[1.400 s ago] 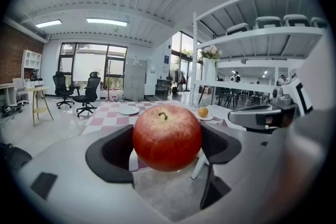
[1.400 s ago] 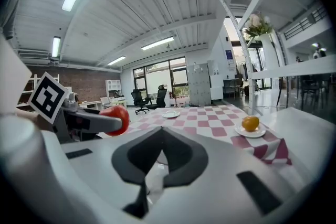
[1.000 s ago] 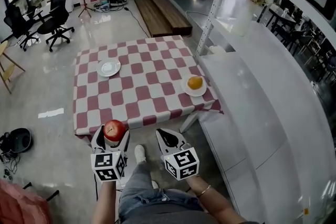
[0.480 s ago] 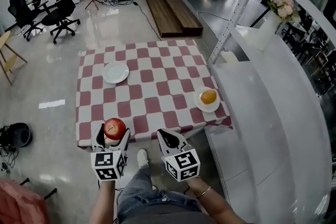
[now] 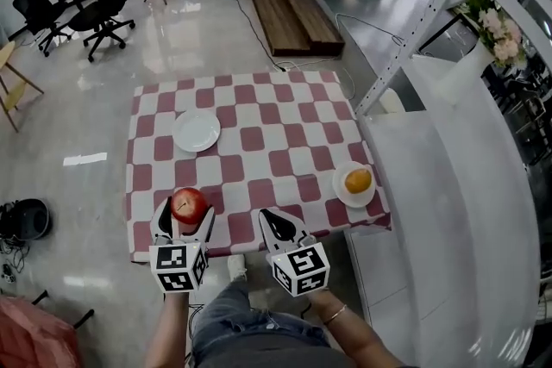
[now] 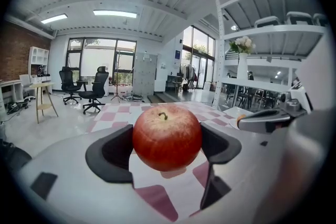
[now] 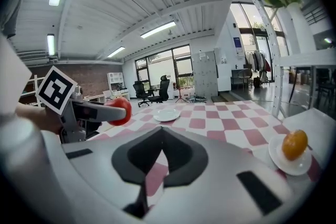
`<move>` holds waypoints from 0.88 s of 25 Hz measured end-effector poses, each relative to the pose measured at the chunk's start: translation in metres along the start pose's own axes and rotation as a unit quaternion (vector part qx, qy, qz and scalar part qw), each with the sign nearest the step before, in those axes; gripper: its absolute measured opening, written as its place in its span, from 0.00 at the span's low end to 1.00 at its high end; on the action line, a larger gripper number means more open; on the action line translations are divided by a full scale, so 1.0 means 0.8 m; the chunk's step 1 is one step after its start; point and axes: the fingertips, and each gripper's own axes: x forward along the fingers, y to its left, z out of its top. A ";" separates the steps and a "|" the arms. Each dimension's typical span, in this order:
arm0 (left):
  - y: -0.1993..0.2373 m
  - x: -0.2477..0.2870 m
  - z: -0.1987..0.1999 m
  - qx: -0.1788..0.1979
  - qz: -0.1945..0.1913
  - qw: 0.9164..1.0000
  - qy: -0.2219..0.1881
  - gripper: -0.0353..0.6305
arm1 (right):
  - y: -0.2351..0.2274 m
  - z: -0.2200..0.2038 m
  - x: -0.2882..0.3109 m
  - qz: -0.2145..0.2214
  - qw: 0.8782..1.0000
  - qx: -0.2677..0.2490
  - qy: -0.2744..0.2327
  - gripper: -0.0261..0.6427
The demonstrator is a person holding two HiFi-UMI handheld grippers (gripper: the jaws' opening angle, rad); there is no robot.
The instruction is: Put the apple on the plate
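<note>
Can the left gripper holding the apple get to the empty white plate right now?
Probably yes: the left gripper, shut on the apple, is over the near edge of the checkered cloth, and only bare cloth lies between it and the empty plate.

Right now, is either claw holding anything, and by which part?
The left gripper holds the red apple by its opposite sides, stem up. The right gripper is shut, empty.

Left gripper (image 5: 185,213): pale grey-white shell, black jaw pads (image 6: 107,152), a cube (image 5: 178,267) of black-and-white square markers at the rear. Right gripper (image 5: 269,220): same build, with its own marker cube (image 5: 300,270). Blue denim jeans (image 5: 237,327) sit just below both cubes. White shoe (image 5: 235,265) just above the jeans. Thin bracelet (image 5: 335,314) on the wrist right of the jeans. Forearms bare.
</note>
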 end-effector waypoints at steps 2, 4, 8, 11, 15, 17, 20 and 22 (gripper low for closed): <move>0.007 0.011 0.006 0.000 0.000 1.000 0.000 0.66 | -0.001 0.007 0.014 0.003 1.000 -0.002 0.002 0.06; 0.015 0.025 0.012 0.000 0.001 1.000 0.000 0.66 | -0.005 0.015 0.029 0.006 1.000 -0.004 0.001 0.06; 0.027 0.055 0.029 0.000 -0.001 1.000 0.000 0.66 | -0.019 0.030 0.058 0.007 1.000 -0.008 0.004 0.06; 0.037 0.075 0.038 0.000 -0.001 1.000 0.000 0.66 | -0.025 0.036 0.079 0.007 1.000 -0.007 0.008 0.06; 0.056 0.103 0.049 0.003 -0.003 1.000 -0.002 0.66 | -0.029 0.046 0.110 0.008 1.000 -0.011 0.008 0.06; 0.063 0.114 0.052 0.002 -0.003 1.000 -0.001 0.66 | -0.032 0.050 0.123 0.008 1.000 -0.011 0.009 0.06; 0.072 0.133 0.057 0.000 -0.004 1.000 0.000 0.66 | -0.036 0.056 0.141 0.008 1.000 -0.013 0.010 0.06; 0.079 0.146 0.061 0.001 -0.005 1.000 0.000 0.66 | -0.039 0.059 0.155 0.008 1.000 -0.017 0.012 0.06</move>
